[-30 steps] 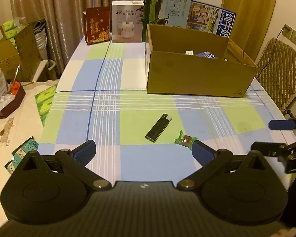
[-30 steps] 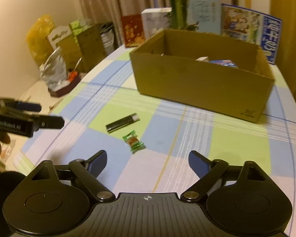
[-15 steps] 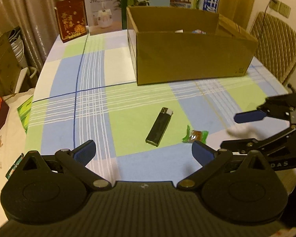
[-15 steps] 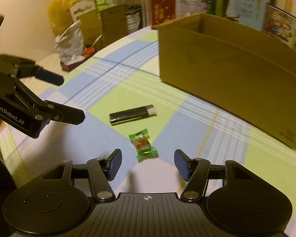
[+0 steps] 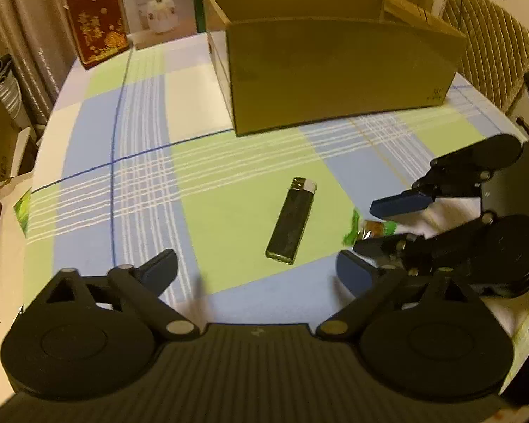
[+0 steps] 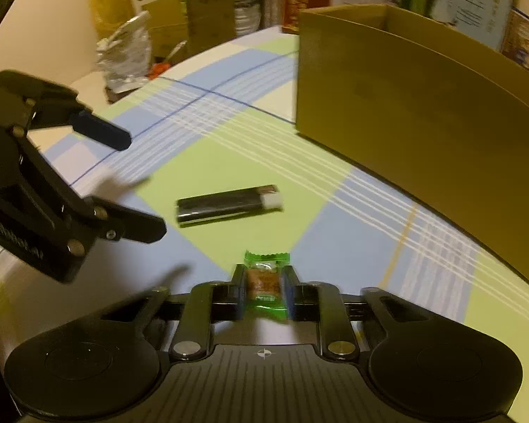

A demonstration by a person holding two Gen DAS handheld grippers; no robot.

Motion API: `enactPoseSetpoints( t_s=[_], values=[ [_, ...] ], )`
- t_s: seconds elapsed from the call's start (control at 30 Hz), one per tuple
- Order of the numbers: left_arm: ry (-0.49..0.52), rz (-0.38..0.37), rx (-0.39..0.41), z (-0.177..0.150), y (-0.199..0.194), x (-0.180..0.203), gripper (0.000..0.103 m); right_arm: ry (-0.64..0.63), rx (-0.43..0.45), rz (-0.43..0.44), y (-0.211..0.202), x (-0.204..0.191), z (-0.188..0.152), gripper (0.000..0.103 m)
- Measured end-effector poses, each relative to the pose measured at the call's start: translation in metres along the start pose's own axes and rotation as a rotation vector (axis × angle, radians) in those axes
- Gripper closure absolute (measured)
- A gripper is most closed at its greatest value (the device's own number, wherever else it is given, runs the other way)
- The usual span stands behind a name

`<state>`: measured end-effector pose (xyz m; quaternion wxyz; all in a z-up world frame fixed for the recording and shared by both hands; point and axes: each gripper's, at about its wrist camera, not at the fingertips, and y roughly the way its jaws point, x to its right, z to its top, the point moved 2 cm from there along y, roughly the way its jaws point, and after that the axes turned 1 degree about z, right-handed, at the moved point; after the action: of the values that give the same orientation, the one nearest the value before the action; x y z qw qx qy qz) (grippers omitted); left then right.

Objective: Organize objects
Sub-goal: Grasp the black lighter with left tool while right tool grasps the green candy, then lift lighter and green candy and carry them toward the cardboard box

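A small candy in a green wrapper (image 6: 266, 282) lies on the checked tablecloth, and my right gripper (image 6: 264, 290) is shut on it at table level. It also shows in the left wrist view (image 5: 372, 229) between the right gripper's fingers (image 5: 398, 204). A black lighter (image 5: 292, 221) lies just left of the candy, also in the right wrist view (image 6: 227, 204). My left gripper (image 5: 257, 273) is open and empty, low over the table just short of the lighter. An open cardboard box (image 5: 335, 56) stands behind; its contents are hidden.
Upright boxes and books stand at the table's far edge: a red box (image 5: 98, 24) and a white carton (image 5: 155, 3). A wicker chair (image 5: 493, 42) is at the right. Bags and cartons (image 6: 151, 35) crowd the floor left of the table.
My right gripper has moved down onto the candy and shut on it. My left gripper has moved forward and lower toward the lighter, still open.
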<state>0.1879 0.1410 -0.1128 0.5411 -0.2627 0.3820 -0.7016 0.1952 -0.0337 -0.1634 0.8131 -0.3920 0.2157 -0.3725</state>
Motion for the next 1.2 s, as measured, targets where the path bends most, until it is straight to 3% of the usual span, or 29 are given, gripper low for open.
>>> enactPoseSetpoints(
  t_s=[0.27, 0.47, 0.53, 0.67, 0.77, 0.93, 1.2],
  values=[
    [0.056, -0.028, 0.029, 0.015, 0.023, 0.02, 0.02, 0.213, 0.026, -0.098, -0.03, 0.056, -0.02, 0.086],
    [0.11, -0.027, 0.023, 0.025, 0.046, 0.033, 0.042, 0.265, 0.039, -0.138, -0.042, 0.075, -0.034, 0.086],
    [0.114, -0.015, 0.017, 0.024, 0.05, 0.036, 0.054, 0.27, 0.049, -0.138, -0.043, 0.076, -0.035, 0.086],
    [0.067, -0.017, 0.024, 0.023, 0.052, 0.036, 0.066, 0.254, 0.059, -0.135, -0.041, 0.075, -0.037, 0.086],
    [0.037, -0.033, 0.021, 0.023, 0.051, 0.041, 0.085, 0.226, 0.064, -0.146, -0.041, 0.071, -0.041, 0.086],
    [-0.029, -0.077, 0.003, 0.022, 0.048, 0.064, 0.085, 0.164, 0.061, -0.164, -0.04, 0.063, -0.045, 0.083],
    [-0.04, -0.035, 0.053, 0.011, 0.045, 0.088, 0.085, 0.141, 0.063, -0.179, -0.042, 0.062, -0.049, 0.08]
  ],
)
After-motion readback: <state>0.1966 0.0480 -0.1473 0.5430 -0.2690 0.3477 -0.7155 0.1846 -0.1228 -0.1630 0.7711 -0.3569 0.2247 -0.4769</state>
